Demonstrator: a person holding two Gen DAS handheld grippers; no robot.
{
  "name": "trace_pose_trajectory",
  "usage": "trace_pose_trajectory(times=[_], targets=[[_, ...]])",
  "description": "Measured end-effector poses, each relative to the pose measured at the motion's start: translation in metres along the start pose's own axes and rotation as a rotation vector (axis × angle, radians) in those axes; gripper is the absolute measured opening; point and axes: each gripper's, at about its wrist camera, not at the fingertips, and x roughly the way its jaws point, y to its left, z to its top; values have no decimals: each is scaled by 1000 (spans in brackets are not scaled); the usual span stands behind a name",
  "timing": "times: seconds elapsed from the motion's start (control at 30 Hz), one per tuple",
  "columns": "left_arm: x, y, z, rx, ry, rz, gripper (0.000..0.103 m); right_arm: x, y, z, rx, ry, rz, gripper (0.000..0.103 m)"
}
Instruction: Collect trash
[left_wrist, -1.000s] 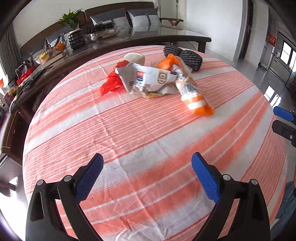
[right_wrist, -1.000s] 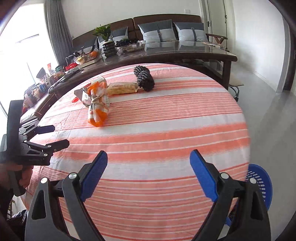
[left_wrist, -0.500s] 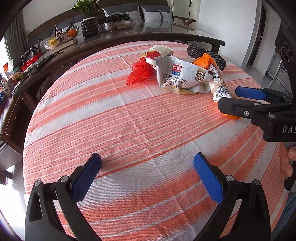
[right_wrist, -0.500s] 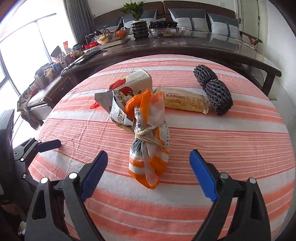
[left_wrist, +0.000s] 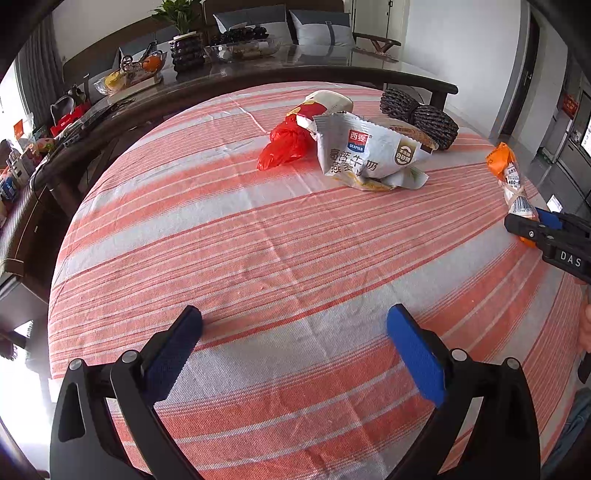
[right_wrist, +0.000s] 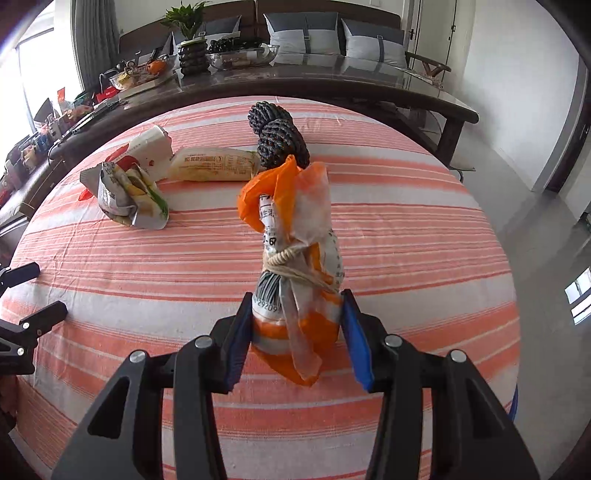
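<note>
Two grippers work over a round surface (left_wrist: 258, 258) covered in an orange-and-white striped cloth. Starting at the left, the left gripper (left_wrist: 295, 343) hangs released, its blue pads spread wide over bare cloth with nothing between them. Well ahead of it lie a crumpled red plastic bag (left_wrist: 284, 144), a red-and-white paper cup (left_wrist: 325, 105) on its side touching the bag, and a crinkled silver snack wrapper (left_wrist: 369, 155) just right of the bag. Behind the wrapper sits a dark coil of braided rope (left_wrist: 421, 114); in the right wrist view a long beige packet (right_wrist: 214, 164) lies just left of that rope. Farther right, the right gripper (right_wrist: 295, 332) has an orange-and-white plastic bundle (right_wrist: 295, 266), tied round the middle with twine, standing between its jaws. The jaws are closing on the bundle's lower end, both blue pads against its sides. Its upper end leans ahead of the gripper, toward the rope.
</note>
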Motion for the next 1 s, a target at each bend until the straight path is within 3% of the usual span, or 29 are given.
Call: trace_pose_trajectory(times=[0.07, 0.2, 0.33, 0.47, 0.6, 0.67, 0.73, 0.83, 0.93, 1.0], targets=[[3, -7, 5, -11, 0, -4, 99, 3, -2, -5, 24, 7, 22, 85], [17, -35, 31, -7, 3, -70, 99, 6, -4, -5, 45, 17, 73, 93], [47, -66, 70, 3, 9, -29, 99, 6, -1, -5, 29, 25, 59, 94], [68, -69, 99, -98, 13, 41, 99, 8, 1, -5, 18, 30, 45, 94], [67, -61, 102, -124, -17, 13, 97, 7, 0, -6, 18, 30, 46, 94], [60, -52, 95, -98, -42, -1, 75, 7, 0, -6, 19, 30, 46, 94], [50, -40, 85, -47, -45, -50, 68, 8, 0, -6, 19, 30, 46, 94], [35, -18, 60, 51, -28, -58, 70, 8, 0, -6, 18, 30, 46, 94], [21, 5, 39, 105, -14, -47, 87, 8, 1, -6, 17, 31, 44, 94], [13, 14, 33, 116, -14, -72, 90, 8, 0, -6, 15, 31, 41, 94]])
